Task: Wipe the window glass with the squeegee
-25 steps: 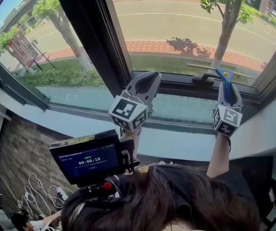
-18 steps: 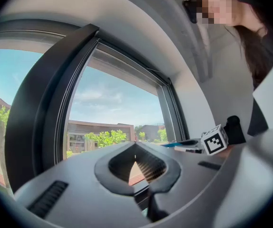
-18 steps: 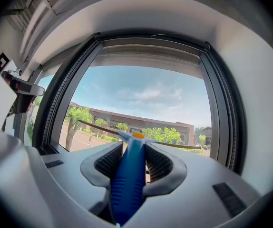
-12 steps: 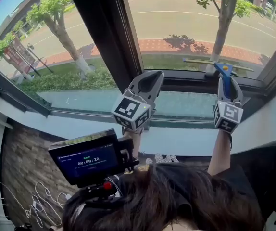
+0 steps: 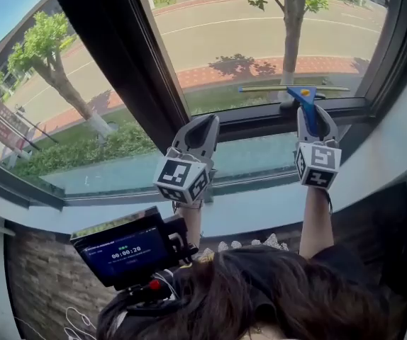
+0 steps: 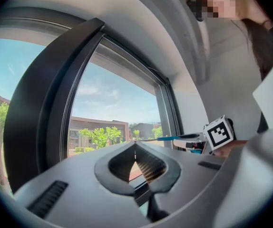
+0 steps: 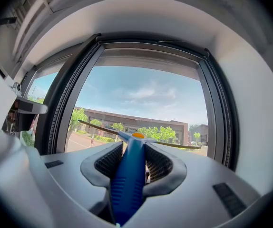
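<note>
My right gripper [image 5: 310, 115] [image 7: 131, 161] is shut on the blue handle of the squeegee [image 5: 302, 98] [image 7: 129, 170]. Its thin blade [image 5: 288, 88] [image 7: 174, 145] lies across the bottom of the right window pane [image 5: 274, 34] [image 7: 141, 99], just above the lower frame. My left gripper [image 5: 202, 129] [image 6: 135, 163] hangs shut and empty near the dark centre mullion [image 5: 118, 62] [image 6: 32, 108], to the left of the squeegee. In the left gripper view the squeegee [image 6: 172, 138] and the right gripper's marker cube [image 6: 219, 132] show at the right.
A dark lower frame [image 5: 260, 122] and a pale sill [image 5: 260, 204] run under the panes. A white wall [image 7: 265, 108] closes the window's right side. A small monitor [image 5: 122, 250] rides below my head. Trees and a road lie outside.
The head view has swung, so the window sits higher and further left. Both grippers keep their grip and stay by the lower frame; the squeegee blade remains low on the right pane.
</note>
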`<state>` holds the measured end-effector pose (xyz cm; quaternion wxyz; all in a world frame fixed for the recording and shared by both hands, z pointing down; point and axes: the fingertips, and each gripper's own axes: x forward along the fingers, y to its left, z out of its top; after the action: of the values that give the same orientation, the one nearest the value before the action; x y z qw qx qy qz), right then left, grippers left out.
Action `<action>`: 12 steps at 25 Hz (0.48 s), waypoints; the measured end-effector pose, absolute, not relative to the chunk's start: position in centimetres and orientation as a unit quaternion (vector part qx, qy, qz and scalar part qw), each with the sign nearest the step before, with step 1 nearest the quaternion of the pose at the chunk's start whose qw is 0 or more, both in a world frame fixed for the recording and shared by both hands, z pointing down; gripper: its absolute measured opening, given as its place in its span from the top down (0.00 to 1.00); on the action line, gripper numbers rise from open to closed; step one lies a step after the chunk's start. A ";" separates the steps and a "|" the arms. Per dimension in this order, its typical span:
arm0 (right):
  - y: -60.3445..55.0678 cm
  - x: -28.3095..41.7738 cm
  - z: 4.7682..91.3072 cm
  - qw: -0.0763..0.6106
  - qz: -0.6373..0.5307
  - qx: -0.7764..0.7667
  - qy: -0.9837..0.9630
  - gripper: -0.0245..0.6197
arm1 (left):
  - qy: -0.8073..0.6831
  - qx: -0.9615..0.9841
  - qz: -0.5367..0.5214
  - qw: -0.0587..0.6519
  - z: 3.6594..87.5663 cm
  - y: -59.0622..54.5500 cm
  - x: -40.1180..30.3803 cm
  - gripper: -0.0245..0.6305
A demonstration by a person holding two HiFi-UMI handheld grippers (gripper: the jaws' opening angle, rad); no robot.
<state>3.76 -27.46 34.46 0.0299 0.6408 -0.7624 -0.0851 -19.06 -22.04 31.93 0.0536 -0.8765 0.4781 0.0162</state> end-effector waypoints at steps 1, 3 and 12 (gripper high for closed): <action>-27.6 3.6 34.3 0.031 -0.086 0.640 -0.763 0.74 | 0.479 -0.876 0.019 0.055 31.9 -22.3 -18.9 0.96; -28.1 3.6 34.0 0.037 -0.093 0.639 -0.763 0.74 | 0.480 -0.875 0.025 0.059 32.0 -23.2 -18.3 0.96; -31.6 4.3 31.5 0.028 -0.090 0.642 -0.761 0.74 | 0.481 -0.875 0.034 0.049 33.1 -26.4 -16.4 0.96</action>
<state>4.31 -31.58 31.54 0.0285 0.6424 -0.7606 -0.0898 -16.38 -26.42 33.06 0.0487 -0.8748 0.4809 0.0339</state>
